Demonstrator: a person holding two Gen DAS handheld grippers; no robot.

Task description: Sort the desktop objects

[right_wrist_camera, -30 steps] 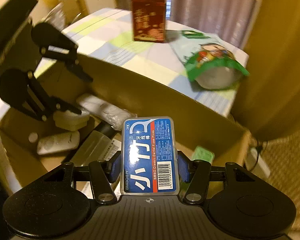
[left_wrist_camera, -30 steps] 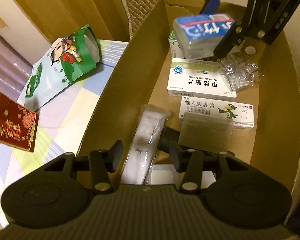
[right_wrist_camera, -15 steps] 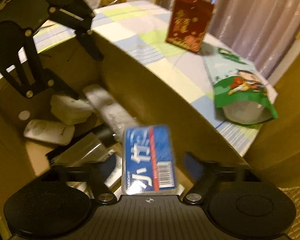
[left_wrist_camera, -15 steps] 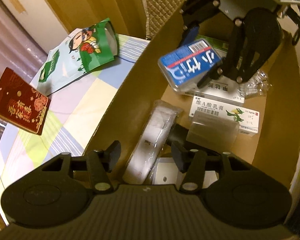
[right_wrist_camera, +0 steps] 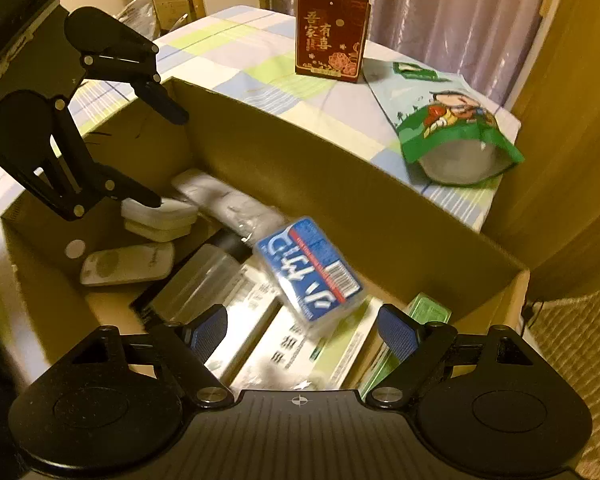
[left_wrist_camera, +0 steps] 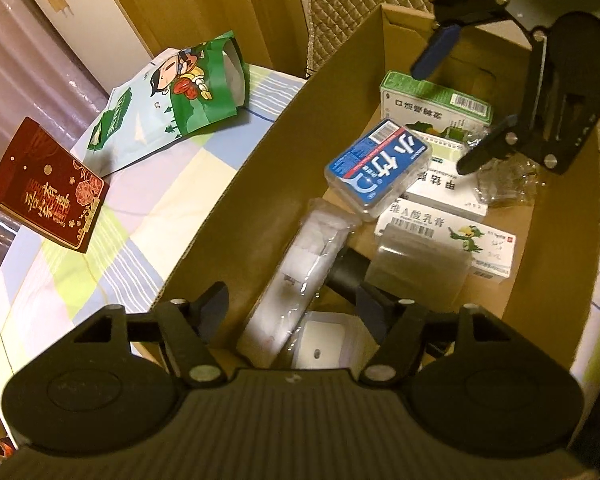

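While the cardboard box [left_wrist_camera: 236, 184] takes up most of both views, it is seen standing open-topped on the checked tablecloth [left_wrist_camera: 148, 184], its stiff walls easily gripped at a rim, its long axis running from the left gripper [left_wrist_camera: 296, 300] toward the right gripper [right_wrist_camera: 302, 326]. Outside it on the cloth, a green snack pouch [left_wrist_camera: 168, 100] is laid flat, soft and crinkly, best pinched at a sealed edge, its open mouth turned toward the box. Near it a red gift box [right_wrist_camera: 331, 30] is stood upright, rigid and probably light, to be taken across its narrow sides.

Inside the box, white medicine cartons [left_wrist_camera: 448, 232] are laid flat, with a clear-wrapped white bundle [left_wrist_camera: 304, 264] alongside the near wall. Tilted across the cartons rests the blue floss-pick case [left_wrist_camera: 378, 166]: hard, smooth plastic, judged light and slippery, so a hold across its short sides would be surest. Its long axis is set diagonally, barcode end toward the far left corner in the left wrist view. In the right wrist view it is blurred.

Both claws are spread wide and hold nothing; the right one is poised over the case, the left over the bundle.
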